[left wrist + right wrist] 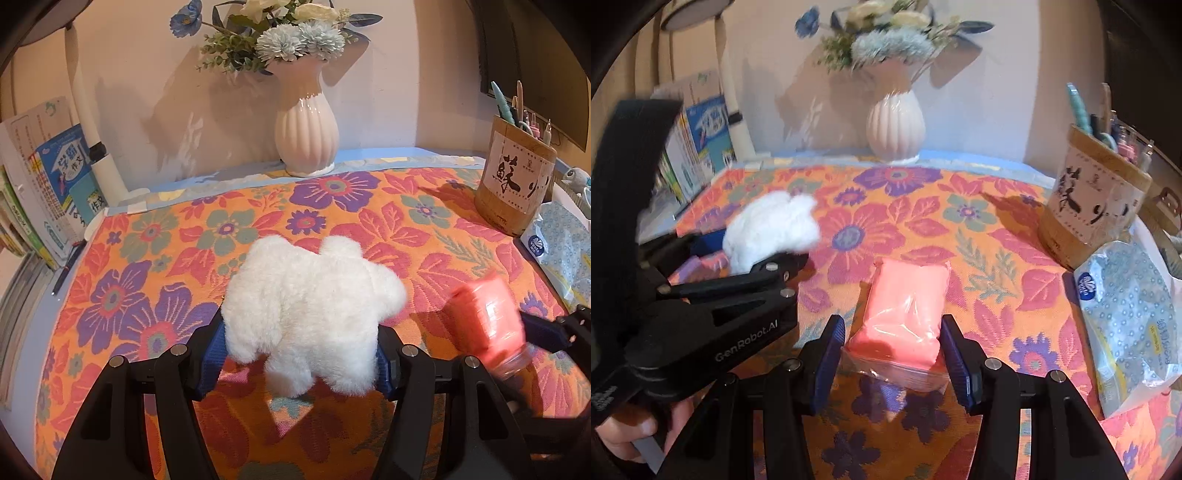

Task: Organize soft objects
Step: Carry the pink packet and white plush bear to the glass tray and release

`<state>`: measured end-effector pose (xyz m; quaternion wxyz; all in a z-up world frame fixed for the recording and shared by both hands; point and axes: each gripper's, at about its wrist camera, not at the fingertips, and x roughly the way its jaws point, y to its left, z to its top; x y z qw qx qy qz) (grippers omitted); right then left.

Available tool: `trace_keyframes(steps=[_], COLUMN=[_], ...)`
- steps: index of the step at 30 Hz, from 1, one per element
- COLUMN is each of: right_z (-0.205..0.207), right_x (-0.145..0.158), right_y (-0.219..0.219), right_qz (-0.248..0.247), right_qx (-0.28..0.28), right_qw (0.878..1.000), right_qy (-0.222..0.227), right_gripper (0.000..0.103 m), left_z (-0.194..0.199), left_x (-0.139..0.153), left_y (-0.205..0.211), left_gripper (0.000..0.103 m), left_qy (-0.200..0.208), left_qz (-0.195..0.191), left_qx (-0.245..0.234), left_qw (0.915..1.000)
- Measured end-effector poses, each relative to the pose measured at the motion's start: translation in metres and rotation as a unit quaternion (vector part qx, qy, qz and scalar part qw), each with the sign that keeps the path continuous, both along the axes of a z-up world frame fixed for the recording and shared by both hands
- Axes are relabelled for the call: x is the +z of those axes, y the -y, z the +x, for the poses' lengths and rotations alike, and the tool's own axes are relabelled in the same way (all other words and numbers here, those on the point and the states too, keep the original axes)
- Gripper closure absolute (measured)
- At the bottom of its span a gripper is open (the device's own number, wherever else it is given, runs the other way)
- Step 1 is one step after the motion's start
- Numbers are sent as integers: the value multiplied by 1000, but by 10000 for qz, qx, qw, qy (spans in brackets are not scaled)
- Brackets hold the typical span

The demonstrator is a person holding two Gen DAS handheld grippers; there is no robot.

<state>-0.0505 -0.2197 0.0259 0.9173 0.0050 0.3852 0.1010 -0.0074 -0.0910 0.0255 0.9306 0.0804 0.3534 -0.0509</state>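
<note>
While you're pinching the white plush [310, 314] in the left tool [303, 354] and the pink packet [905, 314] in the right tool [894, 354], slick wrapping is risking slippage.

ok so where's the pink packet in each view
Left wrist view: pink packet, blurred, lower right, held in the right gripper.
Right wrist view: lower centre, between the right gripper's fingers.
Shared landmark: white ribbed vase at the back wall.

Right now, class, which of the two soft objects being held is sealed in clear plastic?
The pink block between the right gripper's fingers; its wrapper shines. The white plush toy is bare fur.
</note>
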Motion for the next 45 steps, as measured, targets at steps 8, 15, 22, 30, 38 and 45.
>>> trace_keyframes(steps=[8, 15, 22, 30, 38, 45], right_z=[-7, -25, -55, -48, -28, -22], right_x=[37, 97, 144, 127, 118, 90], right_y=[48, 119, 231, 344, 398, 424], right_qz=[450, 528, 906, 1347, 1049, 1221], right_qx=[-399, -1145, -2305, -3421, -4048, -4115], right_qw=[9976, 9860, 9529, 9233, 9058, 9031], right_qy=[352, 1088, 1748, 1110, 676, 154], right_gripper=[52, 52, 52, 52, 52, 43], left_z=[-13, -16, -16, -3, 19, 21], left_x=[44, 108, 144, 144, 128, 104], left_y=[28, 85, 170, 264, 318, 338], left_gripper=[41, 41, 41, 40, 37, 21], left_qy=[368, 864, 782, 464, 247, 34], left_qz=[-175, -468, -637, -796, -692, -468], left_qx=[-255, -754, -1645, -2448, -2471, -2644], left_qw=[9988, 9923, 9812, 9652, 9662, 9633])
